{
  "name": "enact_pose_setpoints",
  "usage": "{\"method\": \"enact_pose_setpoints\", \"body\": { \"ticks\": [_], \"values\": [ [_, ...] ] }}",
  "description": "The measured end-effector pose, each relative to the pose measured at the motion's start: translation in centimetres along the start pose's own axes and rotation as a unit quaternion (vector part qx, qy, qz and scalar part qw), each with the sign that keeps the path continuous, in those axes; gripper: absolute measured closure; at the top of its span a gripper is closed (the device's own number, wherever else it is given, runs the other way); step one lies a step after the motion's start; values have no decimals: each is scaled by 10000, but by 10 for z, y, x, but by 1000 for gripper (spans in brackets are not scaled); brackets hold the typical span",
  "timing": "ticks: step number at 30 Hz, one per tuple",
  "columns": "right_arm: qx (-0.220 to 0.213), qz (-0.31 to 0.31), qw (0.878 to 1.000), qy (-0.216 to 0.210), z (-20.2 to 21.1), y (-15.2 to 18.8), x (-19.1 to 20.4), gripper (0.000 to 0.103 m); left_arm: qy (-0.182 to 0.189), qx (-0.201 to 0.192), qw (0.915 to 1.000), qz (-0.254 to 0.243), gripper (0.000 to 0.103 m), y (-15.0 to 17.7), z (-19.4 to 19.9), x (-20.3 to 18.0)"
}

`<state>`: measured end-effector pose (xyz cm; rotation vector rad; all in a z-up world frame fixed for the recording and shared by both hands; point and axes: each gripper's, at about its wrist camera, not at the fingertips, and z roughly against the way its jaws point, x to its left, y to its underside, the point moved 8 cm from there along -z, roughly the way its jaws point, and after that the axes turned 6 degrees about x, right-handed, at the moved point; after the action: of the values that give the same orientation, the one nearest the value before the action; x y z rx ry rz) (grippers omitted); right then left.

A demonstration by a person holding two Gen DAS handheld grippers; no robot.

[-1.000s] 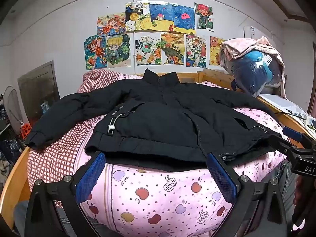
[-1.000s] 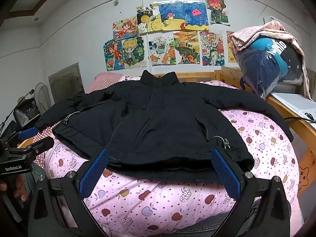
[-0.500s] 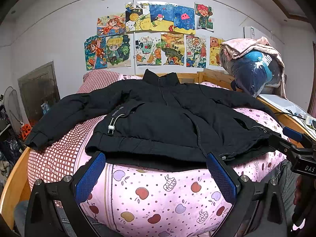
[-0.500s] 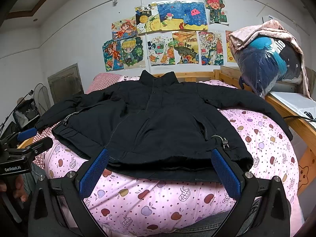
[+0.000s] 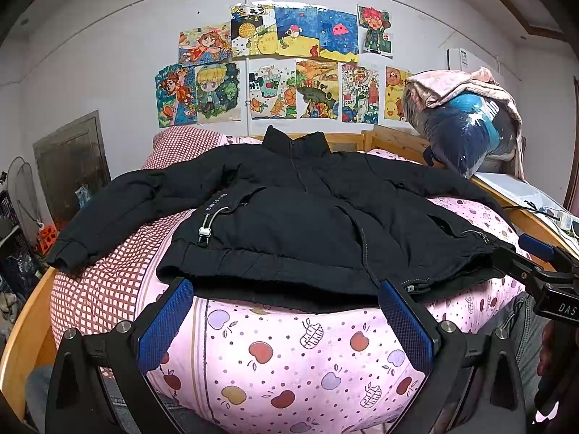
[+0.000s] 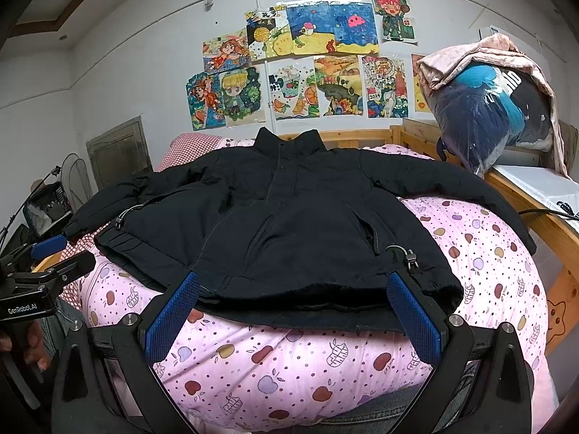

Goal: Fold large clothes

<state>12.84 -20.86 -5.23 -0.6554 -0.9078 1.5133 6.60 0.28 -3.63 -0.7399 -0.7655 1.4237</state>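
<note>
1. The black jacket (image 5: pixel 289 217) lies spread front-up on the bed (image 5: pixel 289 354), collar toward the headboard edge and hem along the foot edge, both sleeves out to the sides. It rests on a pink apple-print quilt (image 6: pixel 325 372); one sleeve reaches over a red checked cover (image 5: pixel 108 275) toward the bed's left edge.

2. The left gripper (image 5: pixel 286 322) hangs just short of the hem at the foot edge, jaws set wide, nothing between the blue pads (image 5: pixel 164 323). The right gripper (image 6: pixel 295 320) does the same further toward the right edge, also wide and empty.

3. Handling, as a judgement: the jacket looks padded and thick, so soft and floppy but bulky, with some weight. It should drape rather than hold a crease, and a fold may spring back. The shell fabric may slide between the pads.

4. Where to take hold: the doubled hem band or a cuff (image 5: pixel 68 256) looks safest, since thick edges give the pads something to bite. Steer clear of the drawcord toggle (image 5: pixel 205 232), which could snag.

5. Containers: a clear plastic bag (image 6: pixel 485 123) stands by the headboard's right corner, stuffed with dark and blue textiles, with a pink cloth (image 6: pixel 481 54) draped over its top.
</note>
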Motion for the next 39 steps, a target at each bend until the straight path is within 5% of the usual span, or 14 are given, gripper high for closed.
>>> {"method": "enact_pose_setpoints", "body": {
  "ticks": [39],
  "values": [
    [60,-66,10000,-34,-1,1,-3,1,3,9,10000,18,0,-1,2,1]
  ]
}}
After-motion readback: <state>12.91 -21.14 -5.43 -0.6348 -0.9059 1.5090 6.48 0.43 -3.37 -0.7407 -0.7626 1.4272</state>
